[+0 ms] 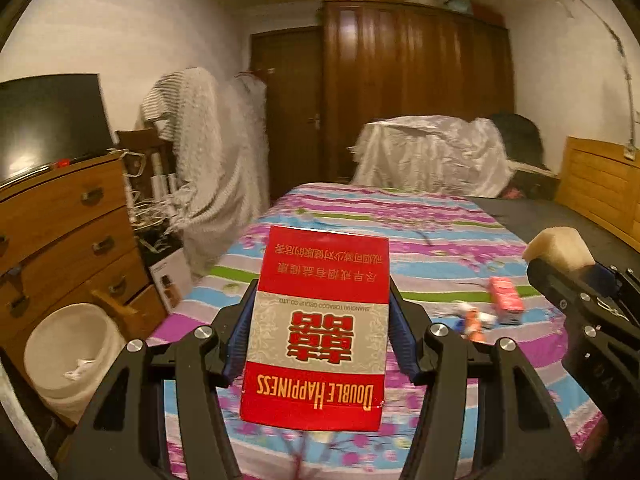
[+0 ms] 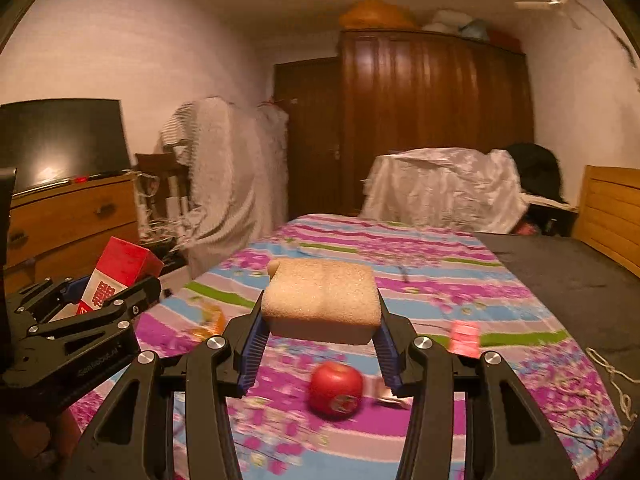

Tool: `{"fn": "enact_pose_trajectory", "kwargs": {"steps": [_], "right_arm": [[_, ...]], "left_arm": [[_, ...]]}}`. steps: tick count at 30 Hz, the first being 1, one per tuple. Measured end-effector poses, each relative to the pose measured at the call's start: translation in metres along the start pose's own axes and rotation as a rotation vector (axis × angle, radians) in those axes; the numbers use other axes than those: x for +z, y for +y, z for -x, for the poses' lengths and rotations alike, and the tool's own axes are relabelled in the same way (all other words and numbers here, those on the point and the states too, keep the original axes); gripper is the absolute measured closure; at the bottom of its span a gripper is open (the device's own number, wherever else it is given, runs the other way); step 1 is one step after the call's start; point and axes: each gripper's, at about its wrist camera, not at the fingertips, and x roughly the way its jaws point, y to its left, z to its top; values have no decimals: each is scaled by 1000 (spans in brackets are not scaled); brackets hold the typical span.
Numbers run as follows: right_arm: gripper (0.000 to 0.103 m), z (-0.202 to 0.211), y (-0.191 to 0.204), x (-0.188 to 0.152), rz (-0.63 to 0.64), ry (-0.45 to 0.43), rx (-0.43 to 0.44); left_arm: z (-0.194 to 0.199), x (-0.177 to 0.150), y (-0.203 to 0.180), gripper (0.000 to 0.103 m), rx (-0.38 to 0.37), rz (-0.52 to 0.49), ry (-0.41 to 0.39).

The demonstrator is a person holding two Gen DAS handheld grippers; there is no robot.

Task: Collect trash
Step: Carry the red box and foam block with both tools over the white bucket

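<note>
The left gripper (image 1: 320, 320) jaws pinch a light, crushable cigarette carton (image 1: 318, 328) by its sides above the bed (image 1: 420, 216); the right gripper (image 2: 320, 320) jaws squeeze a soft foam block (image 2: 322, 298) (it probably yields easily).

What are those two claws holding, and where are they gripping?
Left gripper: red cigarette box, clamped by its long sides. Right gripper: foam block, pinched at its ends.

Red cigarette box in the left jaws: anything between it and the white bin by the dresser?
Nothing visible blocks it. The red cigarette box is clamped above the bed's left edge; the white bin stands open on the floor lower left, beside the dresser, with open air between.
</note>
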Motion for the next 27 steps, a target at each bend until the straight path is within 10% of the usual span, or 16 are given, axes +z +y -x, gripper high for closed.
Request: {"fn": "enact_pose_trajectory", "kwargs": {"steps": [27], "right_arm": [[54, -111, 342, 80, 197, 95, 459]], "left_arm": [[19, 15, 269, 47, 399, 204, 51]]}}
